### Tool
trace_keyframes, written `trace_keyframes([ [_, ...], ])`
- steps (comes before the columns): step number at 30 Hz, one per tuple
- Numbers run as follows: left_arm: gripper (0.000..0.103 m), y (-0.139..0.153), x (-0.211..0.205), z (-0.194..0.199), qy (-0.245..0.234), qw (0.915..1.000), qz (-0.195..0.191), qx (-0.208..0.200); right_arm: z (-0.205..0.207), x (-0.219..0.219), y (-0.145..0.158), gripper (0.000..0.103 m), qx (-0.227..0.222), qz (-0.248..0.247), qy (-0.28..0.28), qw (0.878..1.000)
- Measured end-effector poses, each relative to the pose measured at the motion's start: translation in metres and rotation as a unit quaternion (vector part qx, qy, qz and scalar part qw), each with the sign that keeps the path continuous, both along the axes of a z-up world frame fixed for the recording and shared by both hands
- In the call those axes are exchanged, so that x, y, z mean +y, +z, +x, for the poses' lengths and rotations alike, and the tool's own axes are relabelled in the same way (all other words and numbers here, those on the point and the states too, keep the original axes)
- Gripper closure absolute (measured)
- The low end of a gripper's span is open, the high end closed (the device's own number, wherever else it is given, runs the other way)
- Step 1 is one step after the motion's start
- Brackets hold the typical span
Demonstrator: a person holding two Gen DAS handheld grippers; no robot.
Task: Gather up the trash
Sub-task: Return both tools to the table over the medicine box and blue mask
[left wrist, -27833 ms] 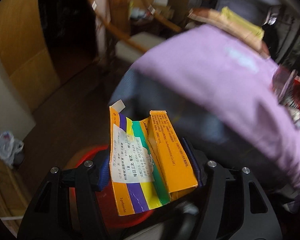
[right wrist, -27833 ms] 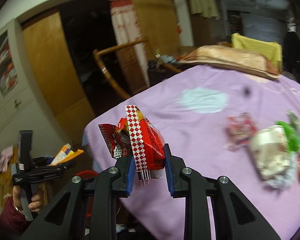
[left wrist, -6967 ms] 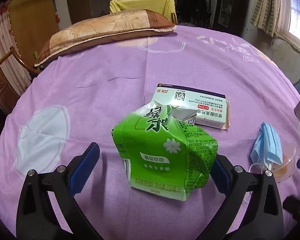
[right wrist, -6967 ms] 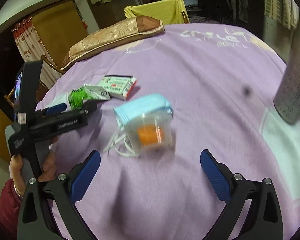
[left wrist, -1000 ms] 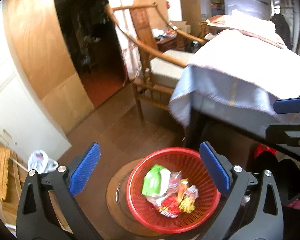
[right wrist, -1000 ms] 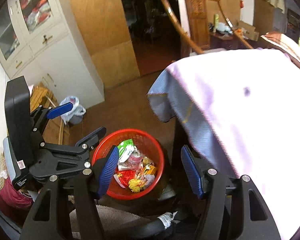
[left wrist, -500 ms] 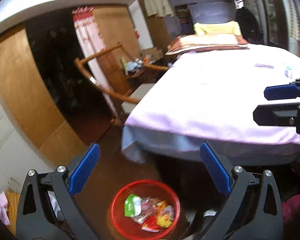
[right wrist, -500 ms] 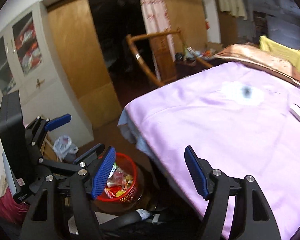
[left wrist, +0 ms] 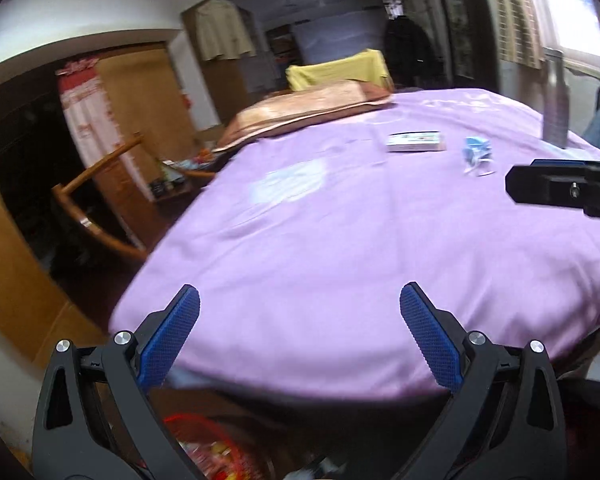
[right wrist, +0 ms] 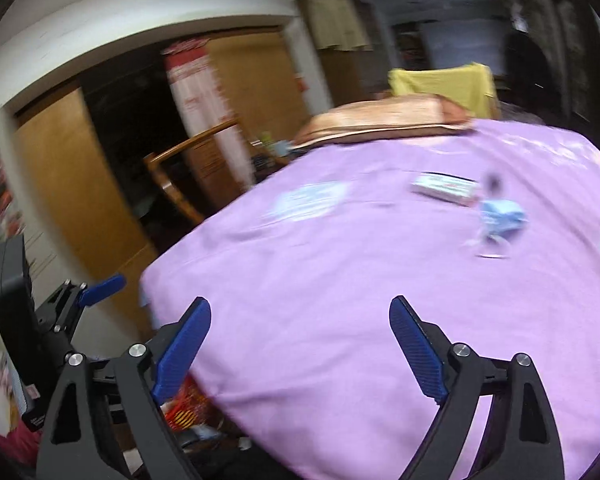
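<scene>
On the purple tablecloth [left wrist: 340, 232] [right wrist: 360, 300] lie a flat white medicine box [left wrist: 416, 142] [right wrist: 444, 189] and a blue face mask over a clear cup [left wrist: 476, 156] [right wrist: 500, 220], both far across the table. My left gripper [left wrist: 300, 312] is open and empty above the near table edge. My right gripper [right wrist: 300, 324] holds nothing and its jaws are opening. The red trash basket [left wrist: 196, 448] [right wrist: 184, 404] sits on the floor below the table edge, mostly hidden. In the left wrist view the right gripper's finger [left wrist: 560, 188] shows at the right.
A brown pillow [left wrist: 308, 108] and a yellow cloth [left wrist: 336, 70] lie at the table's far end. A steel bottle [left wrist: 556, 100] stands at the far right. A wooden chair [left wrist: 100, 208] and wooden doors [right wrist: 72, 184] are on the left.
Both grippers have swung up and away from the red basket toward the table. The basket has dropped to the bottom of both views, and the right gripper's jaws stand wider.
</scene>
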State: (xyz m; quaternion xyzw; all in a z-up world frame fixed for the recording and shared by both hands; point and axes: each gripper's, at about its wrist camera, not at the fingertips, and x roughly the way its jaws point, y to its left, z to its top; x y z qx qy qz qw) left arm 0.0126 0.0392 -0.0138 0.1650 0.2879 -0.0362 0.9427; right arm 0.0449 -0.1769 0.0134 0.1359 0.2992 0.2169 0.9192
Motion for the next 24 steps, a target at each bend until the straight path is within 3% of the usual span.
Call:
trace_keyframes([
  [11,0.007,-0.016,-0.073,0.118,-0.052,0.9976,-0.004,0.046,0.076,-0.08,-0.041,0.013,0.065,-0.015,-0.106,0.992],
  [16,0.006,-0.02,-0.082,0.163,-0.051,0.9963,-0.004,0.069,0.099,-0.1,-0.052,0.013,0.081,-0.018,-0.125,0.989],
  [24,0.006,-0.035,-0.092,0.236,-0.034,0.9878,-0.039,0.147,0.115,-0.11,-0.073,0.008,0.111,-0.013,-0.144,0.983],
])
